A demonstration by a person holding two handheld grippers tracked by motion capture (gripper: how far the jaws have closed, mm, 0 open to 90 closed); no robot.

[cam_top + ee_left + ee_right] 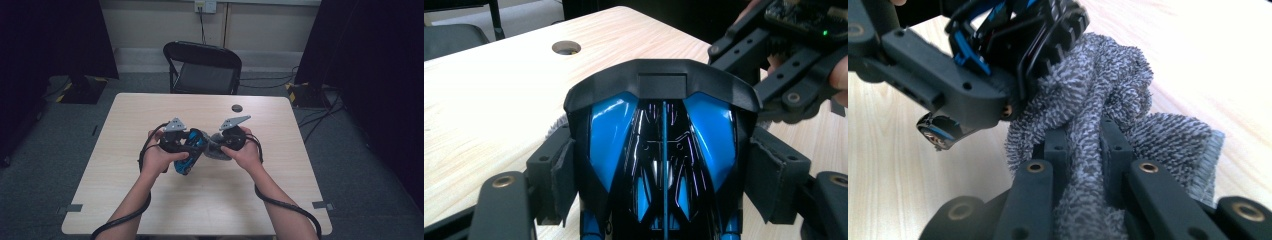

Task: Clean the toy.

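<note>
Blue and black, the toy car (190,151) sits at table (150,110) centre, clamped in the left gripper (192,146), with the right gripper (216,146) at its three o'clock. Along the left gripper's jaws, the pads (558,176) press the car (663,165) on both flanks. Along the right gripper's jaws, they pinch a grey cloth (1108,125) tight, bunched against a wheel (1060,35) at eleven o'clock. Wiping seems under way, though contact is partly hidden; next calls for rubbing along the body.

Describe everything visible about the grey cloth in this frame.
The grey cloth looks like terry towelling with a mottled, looped pile and a stitched edge. It is bunched, pinched between the jaws of the right hand-held gripper, its free end on the table. Its top presses against the blue-and-black toy car, clamped in the left hand-held gripper.
</note>
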